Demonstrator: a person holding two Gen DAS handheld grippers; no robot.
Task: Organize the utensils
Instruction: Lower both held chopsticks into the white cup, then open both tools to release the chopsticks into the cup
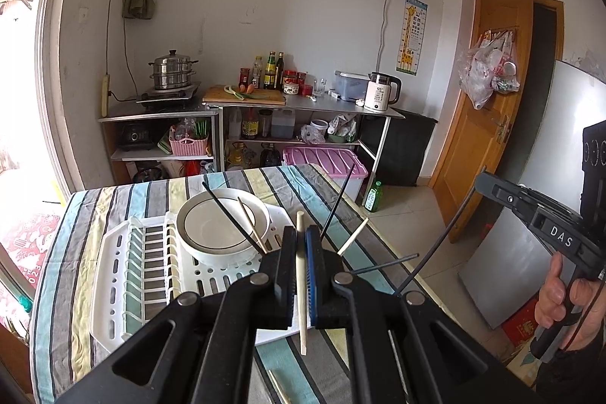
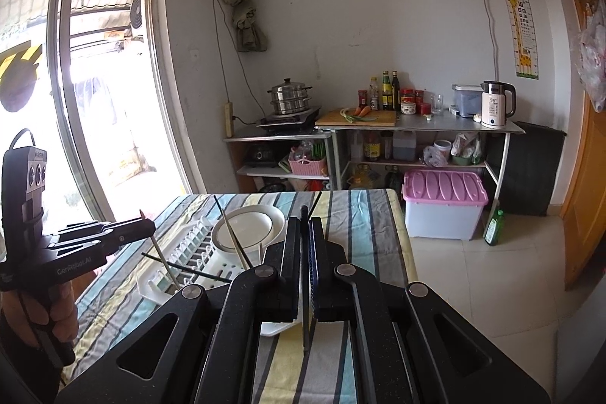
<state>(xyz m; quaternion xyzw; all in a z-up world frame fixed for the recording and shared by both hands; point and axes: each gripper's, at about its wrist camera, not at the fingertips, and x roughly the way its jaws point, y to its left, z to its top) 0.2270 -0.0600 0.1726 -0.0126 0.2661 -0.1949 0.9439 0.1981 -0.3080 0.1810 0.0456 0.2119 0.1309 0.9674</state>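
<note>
A: Now, left wrist view first. The left gripper (image 1: pixel 299 241) is pinched on a pale chopstick (image 1: pixel 301 290) that stands nearly upright between the pads, its lower end hanging over the striped tablecloth (image 1: pixel 68 252). Only this view shows a second pale chopstick (image 1: pixel 353 236) slanting off at 1 o'clock from the fingers, and another pale one (image 1: pixel 279 387) lying on the cloth at 6 o'clock.

B: And the right gripper?

A: From the left camera it sits at 3 o'clock, side-on; I cannot tell its jaws there. The right wrist view settles it: the right gripper (image 2: pixel 306 233) is pressed together on a black chopstick (image 2: pixel 305 290), also near vertical. That view alone shows the left gripper from outside, at 9 o'clock, with the pale stick poking down out of it.

B: Containers?

A: White dish rack (image 1: pixel 125 271) on the cloth, at 10 o'clock from the left gripper. A white bowl with a dark rim line (image 1: pixel 223 224) rests in its right part. Leaning in the bowl: one black chopstick (image 1: pixel 231 214) and one pale chopstick (image 1: pixel 250 224), tips down toward the near rim. The slotted left part of the rack holds nothing I can make out.

B: Loose black sticks?

A: Two near the right-hand fingers in the left view; what they rest on is unclear.
</note>
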